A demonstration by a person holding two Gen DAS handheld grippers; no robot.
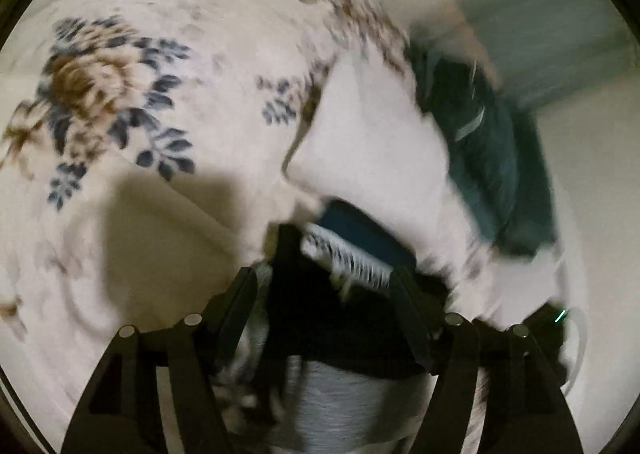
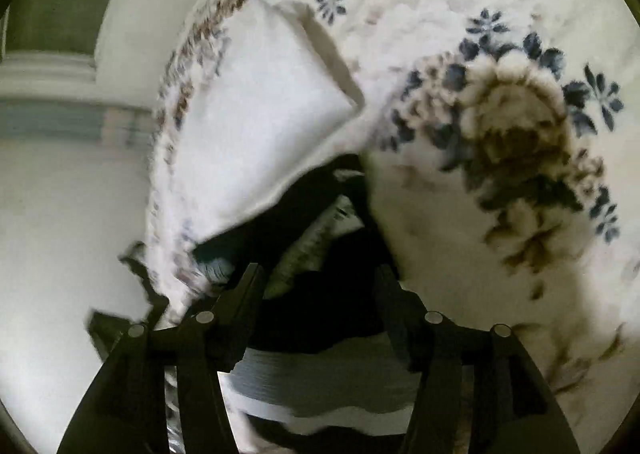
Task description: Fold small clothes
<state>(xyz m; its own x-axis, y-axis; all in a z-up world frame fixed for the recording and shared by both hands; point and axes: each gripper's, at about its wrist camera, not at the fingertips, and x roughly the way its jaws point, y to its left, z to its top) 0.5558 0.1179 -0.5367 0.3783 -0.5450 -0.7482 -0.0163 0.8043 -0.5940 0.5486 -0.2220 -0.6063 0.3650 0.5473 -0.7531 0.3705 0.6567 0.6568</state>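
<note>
1. The left gripper (image 1: 326,282) stands with its jaws parted. A dark garment (image 1: 340,318) with a pale striped band lies between and under the fingers, but the pads do not press on it, so I read the claw as released.
2. The right gripper (image 2: 320,278) is likewise parted. The same dark garment (image 2: 328,302) fills the gap between its fingers, with a grey-and-white striped part nearer the camera. No pinch shows here either.
3. The garment sits on a floral blanket (image 1: 120,94), cream with blue and brown flowers, which covers the work surface. Both views are blurred, so the garment's exact outline and how many layers it has cannot be told.
4. A white folded cloth (image 1: 372,142) lies flat on the blanket just beyond the dark garment. It looks like a piece already folded and set aside, though this is a judgement.
5. A teal cloth (image 1: 492,158) lies further off near the blanket's edge, loosely heaped. It appears not yet folded.
6. Progress, as I judge it: one item seems done, the dark garment is in hand with a fold apparently just laid down, and at least the teal cloth remains.
</note>
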